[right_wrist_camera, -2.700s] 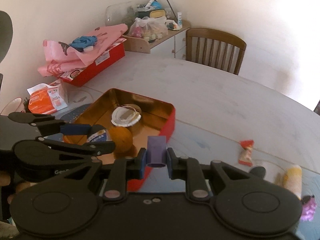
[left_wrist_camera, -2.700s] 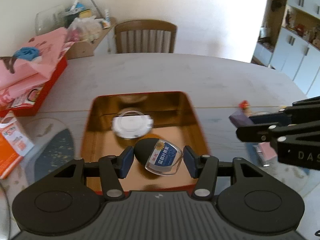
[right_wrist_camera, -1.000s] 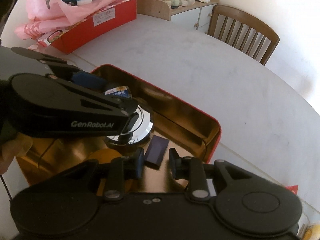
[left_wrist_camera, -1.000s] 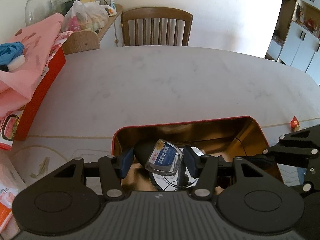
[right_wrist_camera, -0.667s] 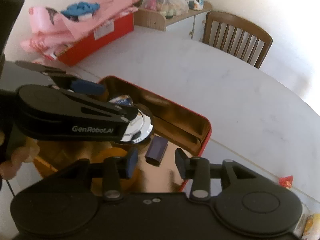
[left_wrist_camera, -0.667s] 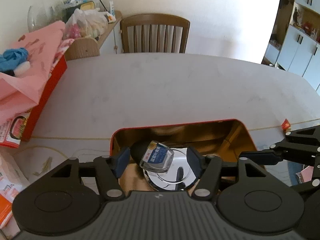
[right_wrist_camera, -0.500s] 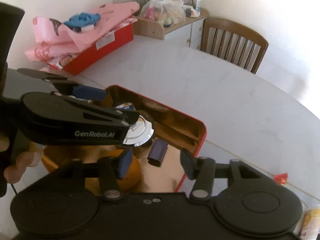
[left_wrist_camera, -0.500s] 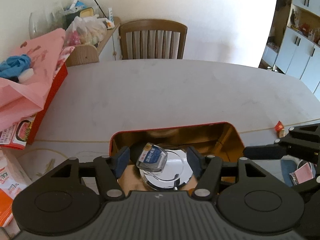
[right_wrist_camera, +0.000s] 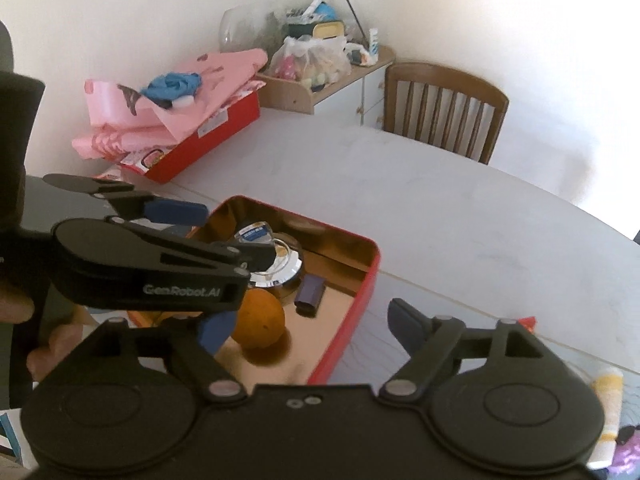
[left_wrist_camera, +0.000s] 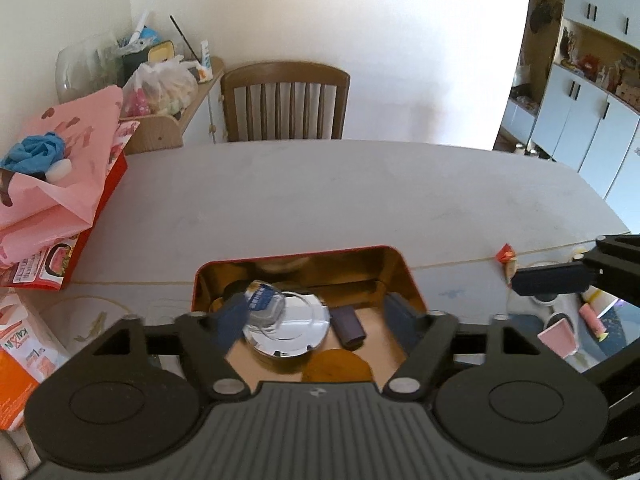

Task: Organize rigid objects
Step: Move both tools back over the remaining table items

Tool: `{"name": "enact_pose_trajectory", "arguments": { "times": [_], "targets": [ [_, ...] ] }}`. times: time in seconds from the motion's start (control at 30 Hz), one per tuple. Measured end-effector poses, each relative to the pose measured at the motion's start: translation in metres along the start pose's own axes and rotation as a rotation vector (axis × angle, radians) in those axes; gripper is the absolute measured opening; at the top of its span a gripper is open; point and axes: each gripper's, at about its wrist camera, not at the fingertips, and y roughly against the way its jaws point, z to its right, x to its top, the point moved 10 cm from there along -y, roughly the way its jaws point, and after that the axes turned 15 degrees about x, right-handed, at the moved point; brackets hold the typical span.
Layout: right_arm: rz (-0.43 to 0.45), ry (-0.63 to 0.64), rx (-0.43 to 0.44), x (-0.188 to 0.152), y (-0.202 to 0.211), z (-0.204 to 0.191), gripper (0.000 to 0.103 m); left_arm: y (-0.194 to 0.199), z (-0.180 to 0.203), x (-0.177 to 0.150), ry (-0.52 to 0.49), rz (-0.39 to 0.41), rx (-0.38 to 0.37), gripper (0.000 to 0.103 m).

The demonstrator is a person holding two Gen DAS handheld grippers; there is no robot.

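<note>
A red tin with a gold inside (left_wrist_camera: 404,270) (right_wrist_camera: 370,268) lies on the grey table. In it are a shiny round lid (left_wrist_camera: 298,330) (right_wrist_camera: 286,268), a clear case with a blue label (left_wrist_camera: 264,306) (right_wrist_camera: 254,235) resting on that lid, a small purple box (left_wrist_camera: 349,322) (right_wrist_camera: 309,290) and an orange (left_wrist_camera: 334,366) (right_wrist_camera: 260,318). My left gripper (left_wrist_camera: 316,320) is open above the tin, apart from the case. My right gripper (right_wrist_camera: 308,330) is open above the tin's near right side, holding nothing.
A red candy (left_wrist_camera: 505,254) and small pink and yellow items (left_wrist_camera: 560,330) lie right of the tin. A red box under pink paper (left_wrist_camera: 60,200) and an orange pack (left_wrist_camera: 20,364) are at the left. A wooden chair (left_wrist_camera: 284,104) stands at the far side.
Both grippers let go: the left opened and dropped the clear case onto the lid, the right opened and left the purple box in the tin. Both have pulled back and up.
</note>
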Motion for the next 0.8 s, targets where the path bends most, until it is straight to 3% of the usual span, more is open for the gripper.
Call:
{"name": "enact_pose_trajectory", "arguments": {
  "times": [0.33,0.8],
  "targets": [
    [0.088,-0.092,-0.035,-0.025,0.067,0.029,0.103,0.032,0.034,0.0,-0.001,0.037,-0.055,0.082],
    [0.128,-0.183,-0.164,-0.085,0.152,0.109,0.103,0.055,0.11,-0.004,-0.015,0.048,-0.105,0.084]
  ]
}}
